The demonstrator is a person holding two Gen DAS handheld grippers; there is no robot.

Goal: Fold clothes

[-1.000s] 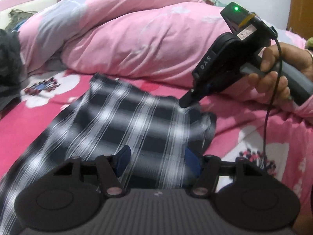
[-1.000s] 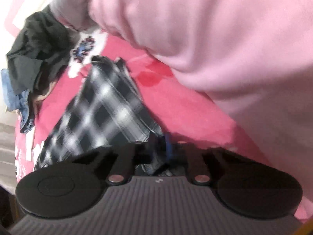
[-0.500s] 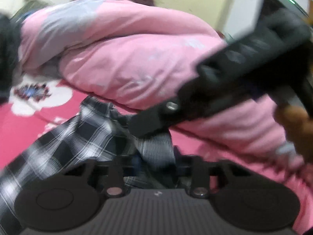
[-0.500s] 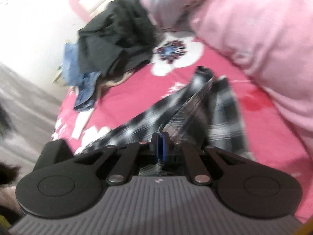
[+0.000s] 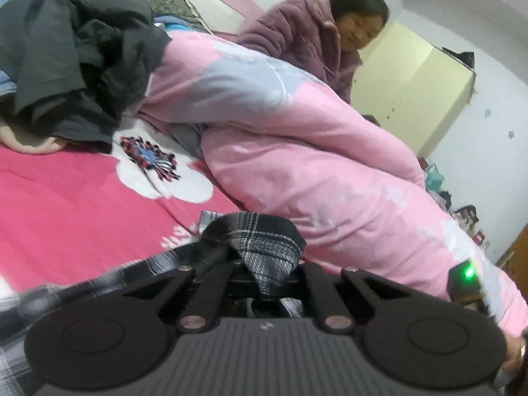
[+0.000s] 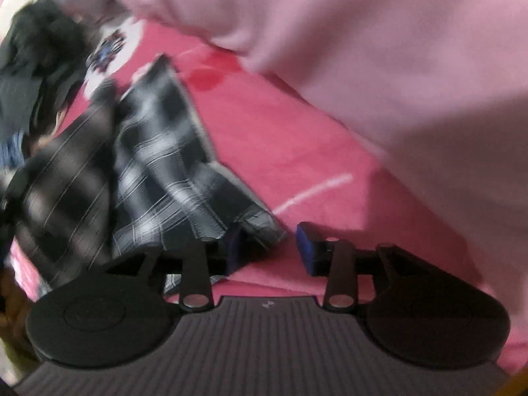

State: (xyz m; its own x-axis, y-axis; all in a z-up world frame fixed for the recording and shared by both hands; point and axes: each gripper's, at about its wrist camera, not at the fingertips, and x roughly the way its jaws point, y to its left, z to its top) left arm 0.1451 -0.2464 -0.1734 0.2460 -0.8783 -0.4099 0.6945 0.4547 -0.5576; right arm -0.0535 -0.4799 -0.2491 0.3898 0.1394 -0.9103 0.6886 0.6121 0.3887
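A black-and-white plaid garment (image 6: 155,161) lies stretched over the red floral bedsheet (image 6: 280,151). In the left wrist view my left gripper (image 5: 264,277) is shut on a bunched fold of the plaid garment (image 5: 260,241), which stands up in a peak above the closed fingers. In the right wrist view my right gripper (image 6: 269,247) is opening, its blue pads (image 6: 305,247) apart. The garment's corner lies loose by the left pad, and no pad presses on it. The top of the right gripper (image 5: 465,277), with a green light, shows at the right edge of the left wrist view.
A bulky pink duvet (image 5: 297,132) lies rolled along the bed behind the garment and overhangs the right gripper (image 6: 396,49). A pile of dark clothes (image 5: 66,49) sits at the bed's far left. A person in a purple robe (image 5: 303,43) sits beyond the duvet.
My left gripper shut on a fold of the plaid garment and lifted it while rolling. My right gripper, shut on the garment's corner before, has let it go and opened.
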